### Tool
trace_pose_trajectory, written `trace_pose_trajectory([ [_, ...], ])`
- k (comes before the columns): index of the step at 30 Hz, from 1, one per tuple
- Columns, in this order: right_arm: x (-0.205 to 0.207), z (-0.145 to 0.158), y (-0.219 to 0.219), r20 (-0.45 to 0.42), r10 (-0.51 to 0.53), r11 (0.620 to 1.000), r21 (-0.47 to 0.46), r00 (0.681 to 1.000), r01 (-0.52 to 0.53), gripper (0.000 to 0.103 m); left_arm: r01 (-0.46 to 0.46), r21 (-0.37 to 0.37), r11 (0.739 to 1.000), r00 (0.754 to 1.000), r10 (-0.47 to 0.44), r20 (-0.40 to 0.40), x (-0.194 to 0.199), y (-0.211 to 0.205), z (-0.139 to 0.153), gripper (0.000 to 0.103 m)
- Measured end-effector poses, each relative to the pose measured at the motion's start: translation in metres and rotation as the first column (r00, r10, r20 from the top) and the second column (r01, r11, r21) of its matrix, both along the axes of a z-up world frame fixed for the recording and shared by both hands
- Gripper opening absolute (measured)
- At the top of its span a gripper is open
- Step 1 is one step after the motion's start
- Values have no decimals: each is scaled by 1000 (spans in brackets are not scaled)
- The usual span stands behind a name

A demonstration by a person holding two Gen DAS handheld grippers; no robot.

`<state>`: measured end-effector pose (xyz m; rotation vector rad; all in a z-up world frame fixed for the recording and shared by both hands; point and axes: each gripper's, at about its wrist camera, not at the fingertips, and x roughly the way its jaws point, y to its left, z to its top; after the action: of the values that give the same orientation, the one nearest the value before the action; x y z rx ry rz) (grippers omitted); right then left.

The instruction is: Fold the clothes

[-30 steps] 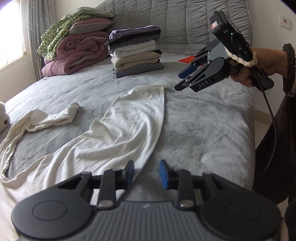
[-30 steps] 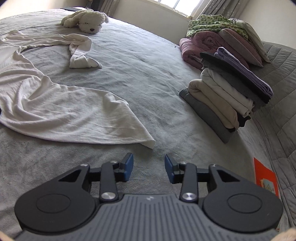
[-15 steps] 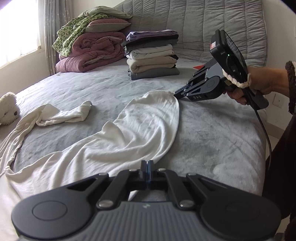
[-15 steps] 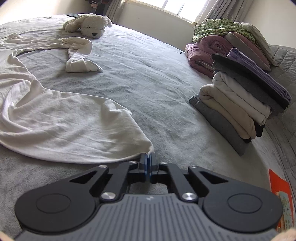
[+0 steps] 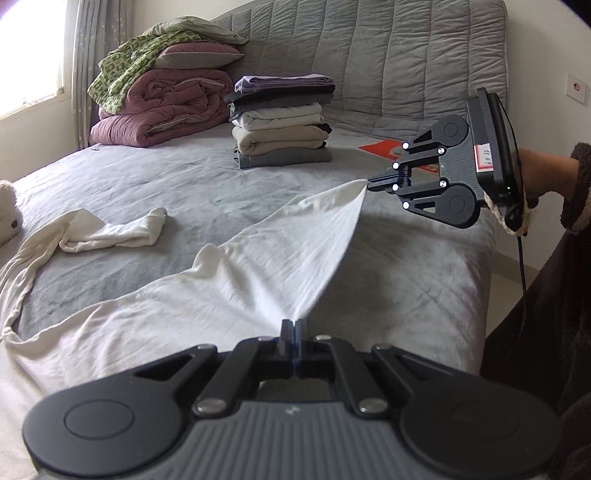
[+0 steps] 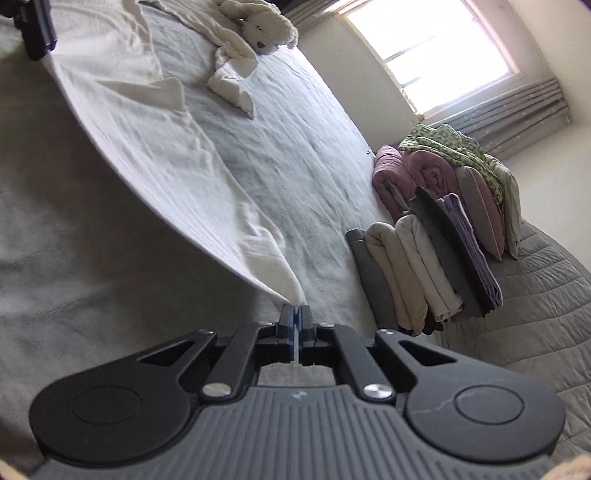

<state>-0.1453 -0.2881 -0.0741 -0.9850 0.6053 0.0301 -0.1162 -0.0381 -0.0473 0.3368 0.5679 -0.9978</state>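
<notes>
A white long-sleeved garment [image 5: 229,280] lies spread on the grey bed [image 5: 413,273], its sleeve bunched at the left. My left gripper [image 5: 293,325] is shut on one hem corner. My right gripper [image 5: 369,181] is shut on the other hem corner and holds it lifted above the bed. The hem edge is stretched taut between the two. In the right wrist view the right gripper [image 6: 295,312] pinches the white garment [image 6: 155,155], and the left gripper [image 6: 37,37] shows at the top left corner.
A stack of folded clothes [image 5: 282,122] stands at the back of the bed, with rolled quilts and pillows [image 5: 166,99] to its left. A red booklet [image 5: 388,147] lies by the headboard. A plush toy [image 6: 262,22] lies near the window side.
Both grippers closed on the hem corners, then lifted. The hem has risen off the bed and is pulled taut. The right gripper has rolled onto its side.
</notes>
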Motion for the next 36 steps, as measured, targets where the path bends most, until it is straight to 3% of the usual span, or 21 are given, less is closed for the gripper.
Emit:
trace_pose_trajectory([
  [4, -9, -14, 5, -96, 41, 999, -17, 995, -43, 1, 26, 63, 998, 1000, -26, -2, -4, -3, -9, 0],
  [7, -10, -12, 3, -117, 33, 999, 9, 993, -32, 2, 37, 85, 996, 999, -37, 2, -5, -3, -11, 1],
  [11, -4, 16, -14, -166, 12, 972, 231, 986, 27, 14, 34, 58, 998, 998, -32, -48, 0, 1, -3, 3],
  [12, -3, 23, -21, -167, 10, 953, 299, 986, 41, 29, 30, 39, 999, 997, -28, -66, 3, 3, 0, 7],
  [13, -2, 31, -29, -160, 1, 929, 366, 987, 58, 41, 21, 16, 1000, 996, -20, -83, 5, 5, 3, 13],
  [14, -1, 37, -37, -154, -14, 899, 431, 988, 80, 42, 7, -10, 1000, 995, -8, -103, 8, 6, 7, 18],
  [15, 2, 41, -46, -154, -40, 866, 487, 987, 111, 42, -5, -29, 1000, 993, 2, -120, 11, 5, 9, 30],
  [16, 5, 44, -56, -158, -73, 829, 539, 985, 148, 42, -16, -44, 999, 991, 10, -135, 13, 3, 12, 38],
  [19, 13, 43, -89, -211, -188, 656, 699, 959, 283, 42, -35, -54, 998, 989, 27, -147, 20, -11, 22, 44],
  [22, 10, 35, -120, -321, -267, 391, 826, 909, 407, 42, -45, -52, 998, 987, 36, -159, 29, -32, 32, 52],
  [25, 9, 27, -140, -390, -248, 187, 879, 887, 439, 42, -42, -52, 998, 985, 33, -169, 45, -61, 43, 58],
  [28, 8, 23, -151, -438, -200, 50, 889, 876, 456, 42, -48, -49, 998, 985, 39, -171, 64, -92, 51, 62],
  [32, 10, 18, -162, -508, -142, -96, 861, 850, 499, 42, -45, -31, 998, 975, 38, -219, 93, -134, 51, 63],
  [36, 9, 5, -177, -572, -106, -287, 801, 813, 526, 41, -35, -14, 999, 967, 30, -255, 113, -167, 49, 63],
])
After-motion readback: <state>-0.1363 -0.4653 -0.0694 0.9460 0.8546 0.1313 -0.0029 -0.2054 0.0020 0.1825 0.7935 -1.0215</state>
